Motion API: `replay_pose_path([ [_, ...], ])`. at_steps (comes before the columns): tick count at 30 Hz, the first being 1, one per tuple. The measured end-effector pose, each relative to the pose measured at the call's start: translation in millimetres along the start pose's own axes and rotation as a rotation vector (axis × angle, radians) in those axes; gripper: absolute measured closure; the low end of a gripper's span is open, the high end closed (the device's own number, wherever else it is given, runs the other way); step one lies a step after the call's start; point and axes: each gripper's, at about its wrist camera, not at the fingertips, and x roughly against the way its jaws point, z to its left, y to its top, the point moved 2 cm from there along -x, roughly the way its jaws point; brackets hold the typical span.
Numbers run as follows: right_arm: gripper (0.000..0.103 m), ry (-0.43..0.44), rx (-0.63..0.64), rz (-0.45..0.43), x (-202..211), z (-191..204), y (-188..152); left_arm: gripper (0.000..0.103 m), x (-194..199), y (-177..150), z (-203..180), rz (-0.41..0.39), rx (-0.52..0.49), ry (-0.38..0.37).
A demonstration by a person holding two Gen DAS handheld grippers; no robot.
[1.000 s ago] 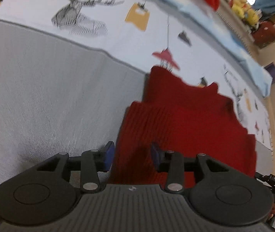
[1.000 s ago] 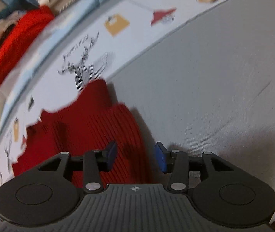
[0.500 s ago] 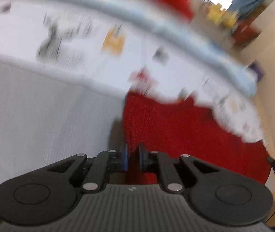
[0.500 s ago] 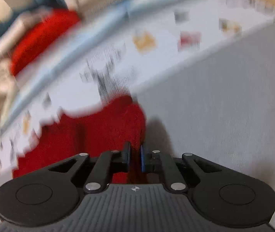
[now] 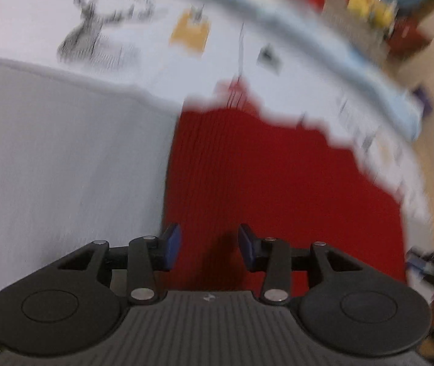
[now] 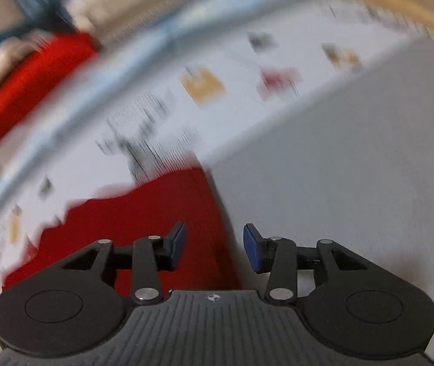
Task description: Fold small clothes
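**Red knit garment flat on the bed, both grippers open and empty**

The dark red ribbed knit garment [image 5: 265,177] lies spread on the bed, its near part on a plain grey fabric sheet [image 5: 64,152] and its far edge reaching onto a white bedspread printed with a sketched deer and small coloured motifs [image 5: 162,52]. In the left wrist view the garment's left edge runs roughly straight up from the gripper, with the grey sheet beside it on the left. In the right wrist view the same garment [image 6: 143,222] fills the lower left, and the grey sheet [image 6: 354,167] takes up the right side.

Left gripper [image 5: 209,245] — jaws spread wide, blue pads apart, nothing between them. It sits over the garment's near left corner; whether the pads touch the cloth cannot be told.

Right gripper [image 6: 213,245] — jaws likewise spread wide and holding nothing. Its left pad is over the red knit, its right pad over the grey sheet, so it straddles the garment's right edge.

Both views are motion-blurred. Beyond the bedspread, a pale blue band [image 6: 162,39] runs along the bed's far side, with a bright red bundle of fabric [image 6: 34,82] behind it.
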Motion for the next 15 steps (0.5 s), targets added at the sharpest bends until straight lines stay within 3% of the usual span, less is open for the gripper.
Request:
replay_pose_path([
  [3, 0.059, 0.003, -0.019, 0.079, 5, -13, -14, 0.057, 0, -15, 4, 0.048, -0.057, 0.048],
  [9, 0.059, 0.034, 0.044, 0.203, 18, -22, -44, 0.059, 14, -39, 8, 0.089, -0.063, -0.023],
  [10, 0.061, 0.038, 0.066, 0.206, 22, -20, -49, 0.066, 16, -45, 9, 0.096, -0.071, -0.026],
  [11, 0.074, 0.048, 0.082, 0.196, 27, -19, -51, 0.086, 24, -48, 10, 0.089, -0.084, -0.028],
  [12, 0.087, 0.049, 0.093, 0.173, 34, -19, -51, 0.089, 32, -51, 9, 0.052, -0.109, -0.012],
  [15, 0.090, 0.112, 0.058, 0.048, 62, -20, -46, 0.090, 58, -50, 10, -0.079, -0.094, -0.060],
])
